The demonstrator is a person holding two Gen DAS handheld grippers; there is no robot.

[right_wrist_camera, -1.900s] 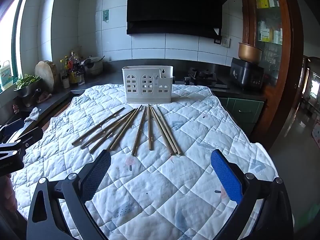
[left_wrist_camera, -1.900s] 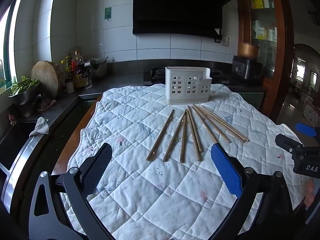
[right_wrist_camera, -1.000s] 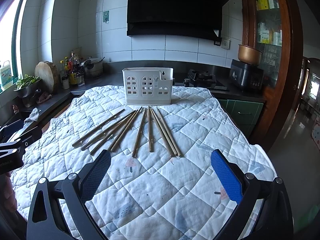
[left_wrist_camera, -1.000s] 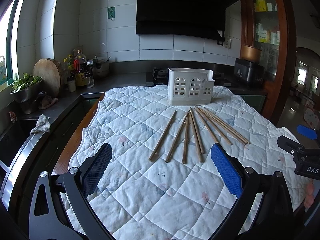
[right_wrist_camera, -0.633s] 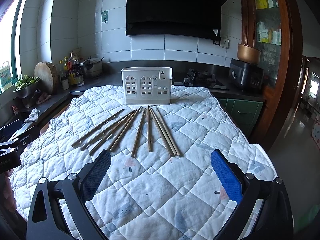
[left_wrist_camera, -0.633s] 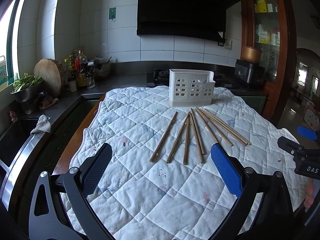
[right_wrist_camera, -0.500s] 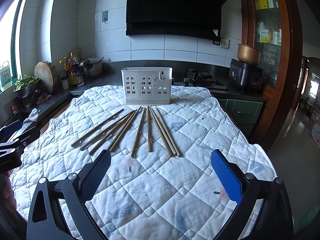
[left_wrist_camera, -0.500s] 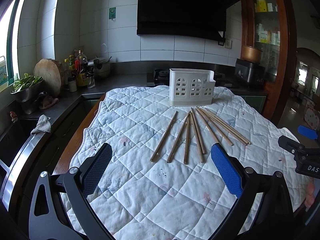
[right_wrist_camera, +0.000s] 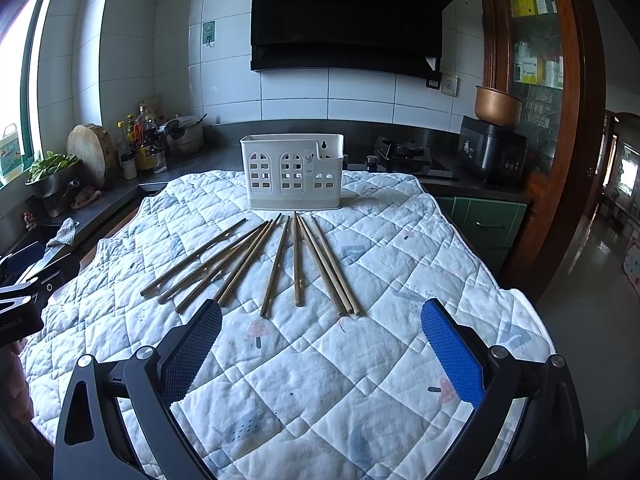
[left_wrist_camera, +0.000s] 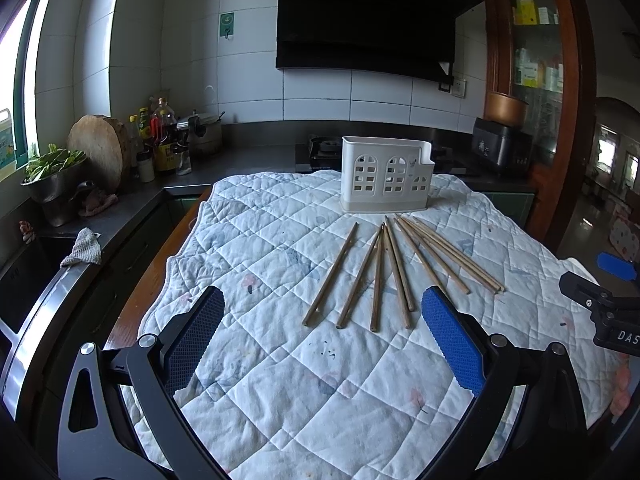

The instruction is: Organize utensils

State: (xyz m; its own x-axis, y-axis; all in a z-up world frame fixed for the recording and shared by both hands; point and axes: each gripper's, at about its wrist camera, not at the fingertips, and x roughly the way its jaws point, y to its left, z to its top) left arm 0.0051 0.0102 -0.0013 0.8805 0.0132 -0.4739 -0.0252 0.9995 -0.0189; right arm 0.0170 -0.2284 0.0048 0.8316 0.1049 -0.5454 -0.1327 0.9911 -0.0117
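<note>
Several wooden chopsticks (left_wrist_camera: 384,272) lie fanned out on a white quilted cloth (left_wrist_camera: 280,360) over the table; they also show in the right wrist view (right_wrist_camera: 280,264). A white perforated utensil holder (left_wrist_camera: 386,174) stands upright behind them, also in the right wrist view (right_wrist_camera: 294,170). My left gripper (left_wrist_camera: 320,340) is open and empty, held above the cloth short of the chopsticks' near ends. My right gripper (right_wrist_camera: 320,344) is open and empty, likewise short of them.
A dark counter (left_wrist_camera: 120,208) runs along the left with a metal bowl of greens (left_wrist_camera: 52,184), a round wooden board (left_wrist_camera: 98,152) and bottles (left_wrist_camera: 160,140). A stove (right_wrist_camera: 404,152) and a black cooker (right_wrist_camera: 490,152) sit behind the table. A wooden cabinet (right_wrist_camera: 540,80) stands at right.
Both grippers have drifted slightly, so the chopsticks and holder sit a little differently in view. The jaws stay open. Nothing on the cloth has moved.
</note>
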